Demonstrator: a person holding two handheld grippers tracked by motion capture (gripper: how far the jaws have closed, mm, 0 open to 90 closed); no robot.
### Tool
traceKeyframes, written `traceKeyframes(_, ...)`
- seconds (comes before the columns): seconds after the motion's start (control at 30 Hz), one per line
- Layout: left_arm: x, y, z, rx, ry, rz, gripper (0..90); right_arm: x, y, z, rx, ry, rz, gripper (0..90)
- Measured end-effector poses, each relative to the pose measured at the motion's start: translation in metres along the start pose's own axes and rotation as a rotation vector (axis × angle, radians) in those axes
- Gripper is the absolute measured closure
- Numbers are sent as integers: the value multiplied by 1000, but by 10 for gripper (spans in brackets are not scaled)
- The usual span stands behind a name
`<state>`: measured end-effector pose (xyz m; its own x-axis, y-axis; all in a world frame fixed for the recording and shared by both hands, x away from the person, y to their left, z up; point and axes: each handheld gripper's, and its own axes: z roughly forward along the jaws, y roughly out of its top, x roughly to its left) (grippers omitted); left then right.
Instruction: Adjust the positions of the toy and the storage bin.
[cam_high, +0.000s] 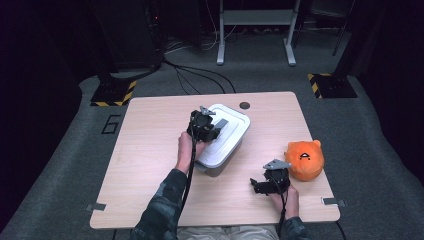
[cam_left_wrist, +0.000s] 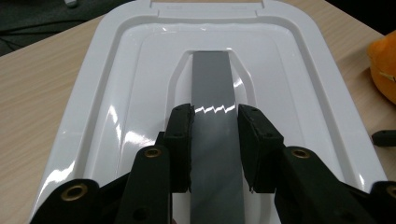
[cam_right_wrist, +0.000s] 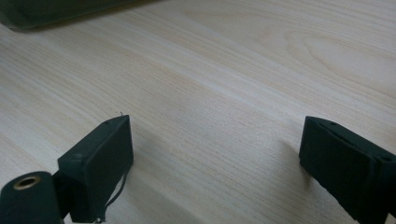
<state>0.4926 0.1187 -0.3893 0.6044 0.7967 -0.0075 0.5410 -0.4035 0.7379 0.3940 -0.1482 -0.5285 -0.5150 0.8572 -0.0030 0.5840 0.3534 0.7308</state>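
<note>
Grey lid handle (cam_left_wrist: 214, 88) pinched in left claw (cam_left_wrist: 215, 140); right claw (cam_right_wrist: 217, 163) spread wide over bare wood tabletop (cam_right_wrist: 224, 70).

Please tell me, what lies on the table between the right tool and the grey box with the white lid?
Nothing lies there. In the high view, the stretch between the right tool and the box is bare table. The orange plush toy sits on the other side of that tool.
</note>
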Motion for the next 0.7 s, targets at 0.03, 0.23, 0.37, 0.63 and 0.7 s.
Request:
traceKeyframes(0.03, 0, -1, -1, -2, -14, 0, 666, 0, 0, 0, -1, -1, 5, 92)
traceKeyframes(0.23, 3, -6, -5, -9, -84, 34, 666, 0, 0, 0, -1, -1, 1, 93)
traceKeyframes(0.37, 4, -10, -9, -15, -116, 57, 666, 0, 0, 0, -1, -2, 4, 97)
traceKeyframes(0.63, 7, -17, -16, -14, -176, 93, 666, -1, 0, 0, -3, -13, 11, 97)
traceKeyframes(0.7, 9, -20, -17, -22, -196, 86, 666, -1, 0, 0, -2, -12, 11, 97)
